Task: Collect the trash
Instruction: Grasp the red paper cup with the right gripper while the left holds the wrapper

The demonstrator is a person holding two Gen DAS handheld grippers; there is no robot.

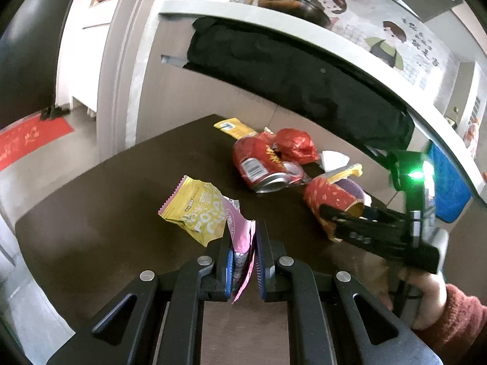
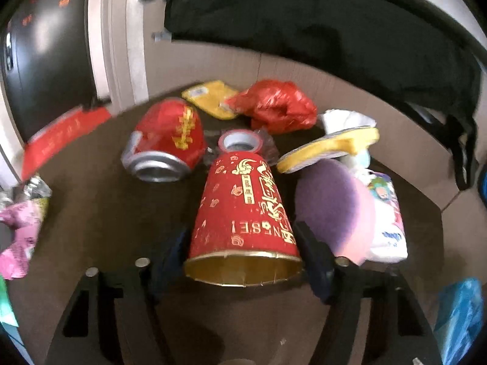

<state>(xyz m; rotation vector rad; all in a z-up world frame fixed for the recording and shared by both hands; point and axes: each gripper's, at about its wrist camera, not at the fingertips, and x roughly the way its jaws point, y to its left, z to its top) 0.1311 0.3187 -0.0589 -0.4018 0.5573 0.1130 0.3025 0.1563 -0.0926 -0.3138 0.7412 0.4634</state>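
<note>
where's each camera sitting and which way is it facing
Left wrist: on the left gripper, angled down across the dark table; its jaws clamp a pink wrapper; the right gripper and a hand show.
Right wrist: on the right gripper, tilted down at the trash; its fingers flank a red paper cup lying on its side.
Shared: the cup, crushed red can, red bag, pink wrapper.

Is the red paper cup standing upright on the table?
No, the red paper cup lies on its side, gold-lined mouth toward the right claw.
</note>
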